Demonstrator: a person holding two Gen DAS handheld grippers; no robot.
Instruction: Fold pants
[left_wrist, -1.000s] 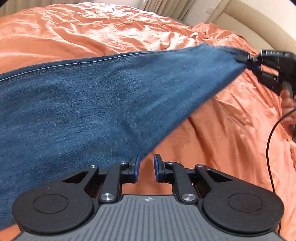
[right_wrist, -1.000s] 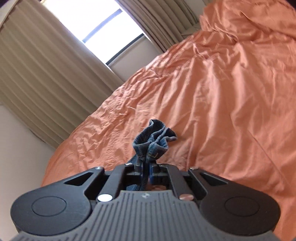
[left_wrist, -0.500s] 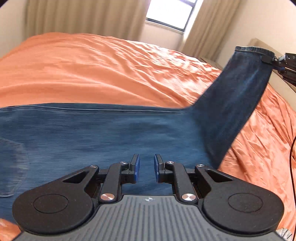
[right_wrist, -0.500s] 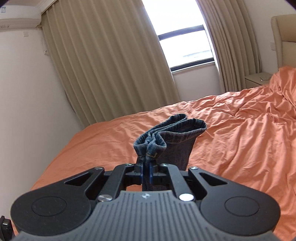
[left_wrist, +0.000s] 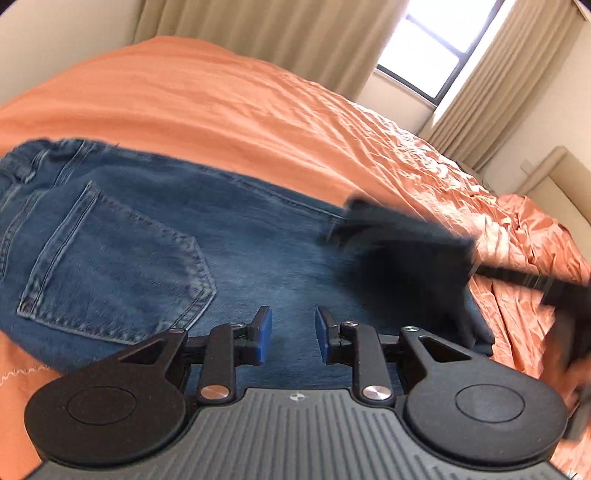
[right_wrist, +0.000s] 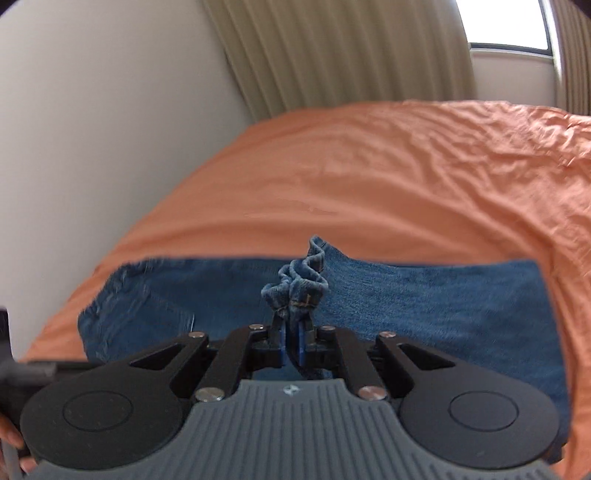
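Observation:
Blue jeans (left_wrist: 122, 254) lie flat on the orange bedspread (left_wrist: 240, 96), back pocket (left_wrist: 118, 266) up and waistband at the left. My left gripper (left_wrist: 291, 334) hovers over the seat of the jeans, its jaws opening with nothing between the blue pads. My right gripper (right_wrist: 292, 339) is shut on the bunched hem of the jeans' legs (right_wrist: 295, 284), carried above the flat jeans (right_wrist: 424, 302). In the left wrist view the right gripper (left_wrist: 406, 251) is a dark blur over the jeans at right.
The rumpled orange bedspread (right_wrist: 406, 166) covers the whole bed. Beige curtains (right_wrist: 332, 51) and a bright window (left_wrist: 428, 48) stand behind it, with a pale wall (right_wrist: 92, 110) at the left. A headboard (left_wrist: 554, 170) shows at the far right. A hand (right_wrist: 11, 443) grips a handle.
The right gripper has swept the hem across from the right over the flat jeans, folding the legs toward the waist. The left gripper has moved toward the waistband, bringing the pocket into view, and widened its jaws.

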